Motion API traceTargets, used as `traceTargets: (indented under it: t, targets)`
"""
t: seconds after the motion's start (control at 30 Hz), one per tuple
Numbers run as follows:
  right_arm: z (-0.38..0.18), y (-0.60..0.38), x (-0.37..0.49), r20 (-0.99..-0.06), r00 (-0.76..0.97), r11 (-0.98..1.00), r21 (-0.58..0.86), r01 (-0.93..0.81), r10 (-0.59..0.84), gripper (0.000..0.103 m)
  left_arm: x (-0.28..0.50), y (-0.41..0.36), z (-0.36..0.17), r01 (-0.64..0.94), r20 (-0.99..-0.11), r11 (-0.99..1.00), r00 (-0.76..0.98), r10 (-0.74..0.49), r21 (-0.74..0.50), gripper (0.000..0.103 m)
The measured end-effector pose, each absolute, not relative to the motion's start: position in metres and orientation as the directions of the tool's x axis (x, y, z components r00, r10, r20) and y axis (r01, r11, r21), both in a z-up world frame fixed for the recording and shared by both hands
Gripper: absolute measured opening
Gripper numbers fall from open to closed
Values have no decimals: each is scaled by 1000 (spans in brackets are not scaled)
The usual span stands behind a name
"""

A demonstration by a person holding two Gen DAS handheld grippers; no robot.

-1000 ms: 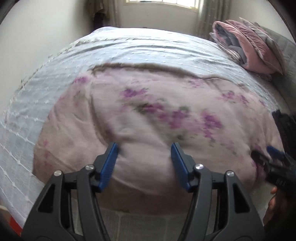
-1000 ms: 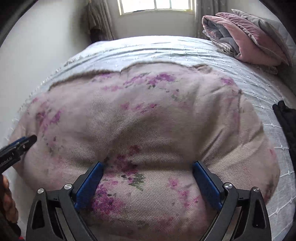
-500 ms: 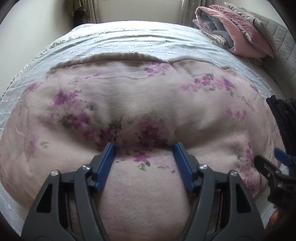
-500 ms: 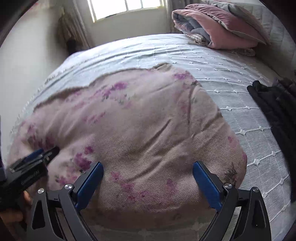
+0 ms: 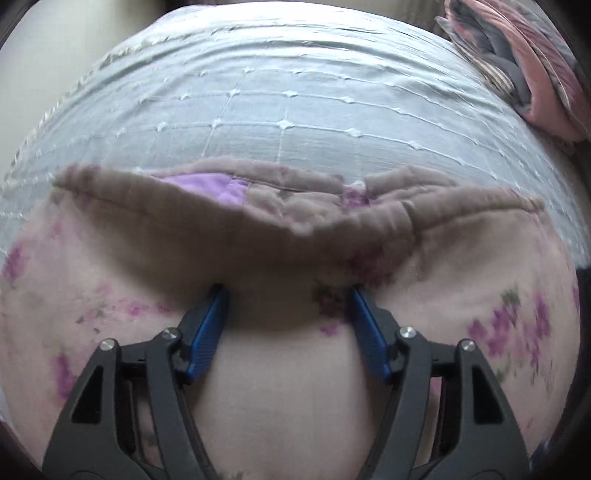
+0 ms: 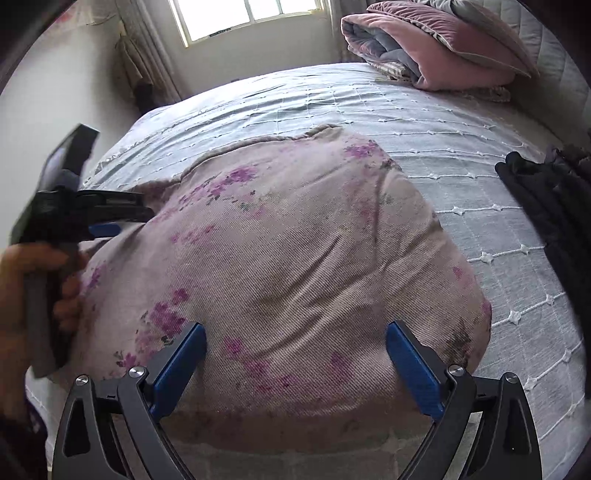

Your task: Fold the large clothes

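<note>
Floral garment (image 6: 295, 240) lies flat on the bed (image 6: 424, 122), under both wide-apart, empty grippers; left gripper (image 5: 288, 295) nearer its far hem.

Setting: a bedroom in a home. A wide bed (image 6: 369, 107) fills most of both views, covered by a pale blue-grey bedspread (image 5: 295, 110) stitched in a grid with small white tufts. Folded pink and grey quilts (image 6: 424, 48) are stacked at the far right corner of the bed. A bright window (image 6: 251, 14) sits in the far wall, with a curtain (image 6: 147, 62) hanging at its left. Walls are plain and light.
</note>
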State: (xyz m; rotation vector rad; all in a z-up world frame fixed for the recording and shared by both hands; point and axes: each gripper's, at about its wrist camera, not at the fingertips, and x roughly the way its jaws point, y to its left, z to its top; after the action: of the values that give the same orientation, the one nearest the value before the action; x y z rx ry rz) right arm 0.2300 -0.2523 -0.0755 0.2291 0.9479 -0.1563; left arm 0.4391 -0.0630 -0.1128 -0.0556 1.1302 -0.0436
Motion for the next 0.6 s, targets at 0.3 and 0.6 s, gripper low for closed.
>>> traceTargets:
  t: [0.3,0.6]
  targets:
    - [-80,-252,232,-829,558,965,122,230,-28,99,427,-40,-96,-20,-879,986,457,-137,-164,69]
    - [-62,-272,222,-787,616,943,206,262,1,99,302,104,-59,-141,-761,898,594,-260,-417,71]
